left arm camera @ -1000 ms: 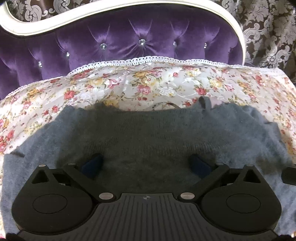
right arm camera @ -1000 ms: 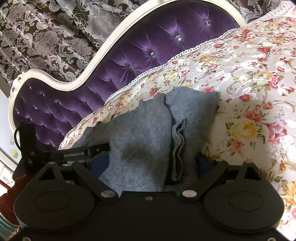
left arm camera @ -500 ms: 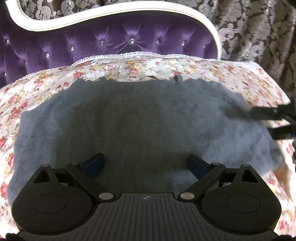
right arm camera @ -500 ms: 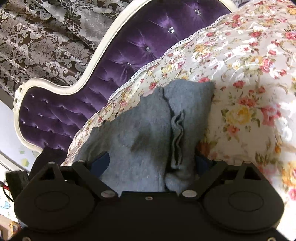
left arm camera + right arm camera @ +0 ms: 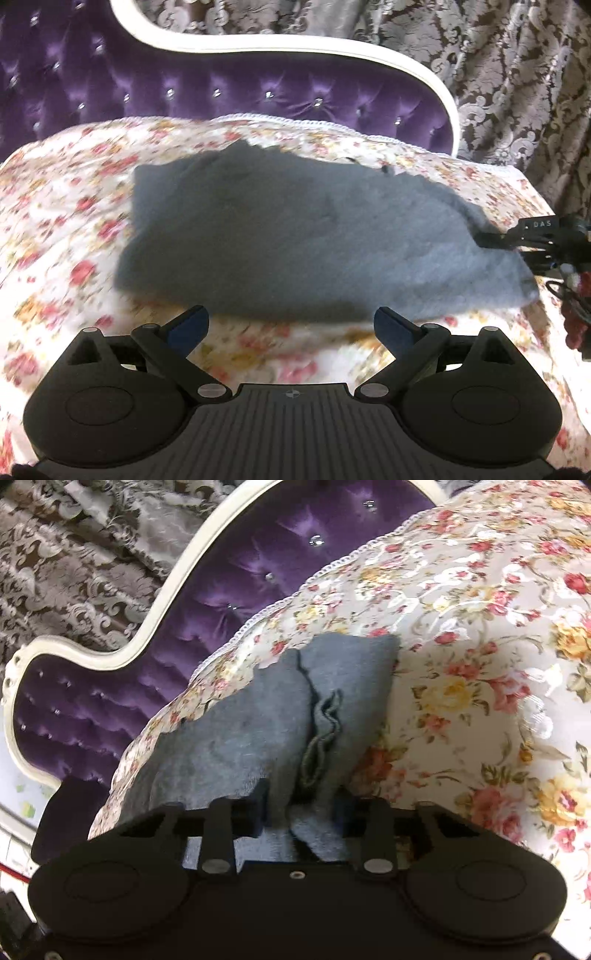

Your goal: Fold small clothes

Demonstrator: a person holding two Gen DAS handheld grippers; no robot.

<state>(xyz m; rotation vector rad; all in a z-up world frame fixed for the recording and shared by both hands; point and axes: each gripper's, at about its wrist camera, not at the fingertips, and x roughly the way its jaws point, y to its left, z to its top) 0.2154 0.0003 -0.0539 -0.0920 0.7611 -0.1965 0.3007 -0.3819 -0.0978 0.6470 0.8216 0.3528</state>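
A grey knitted sweater (image 5: 295, 236) lies flat on the floral bedspread (image 5: 66, 206). In the left wrist view my left gripper (image 5: 291, 325) stands open just short of the sweater's near edge, with only bedspread between its blue pads. In the right wrist view the sweater (image 5: 240, 738) shows a wavy folded hem. My right gripper (image 5: 299, 808) is closing its jaws, and a bunched edge of the sweater sits between the pads, which press on it. The right gripper (image 5: 535, 240) also shows at the sweater's right end in the left wrist view.
A purple tufted headboard (image 5: 240, 92) with a white curved frame rises behind the bedspread. Patterned brown curtains (image 5: 517, 92) hang beyond it. The bedspread's lace-trimmed edge (image 5: 332, 568) runs along the headboard.
My left gripper has drawn back off the sweater, which now lies ahead of its open fingers. My right gripper's jaws have closed in from wide open onto the sweater's edge.
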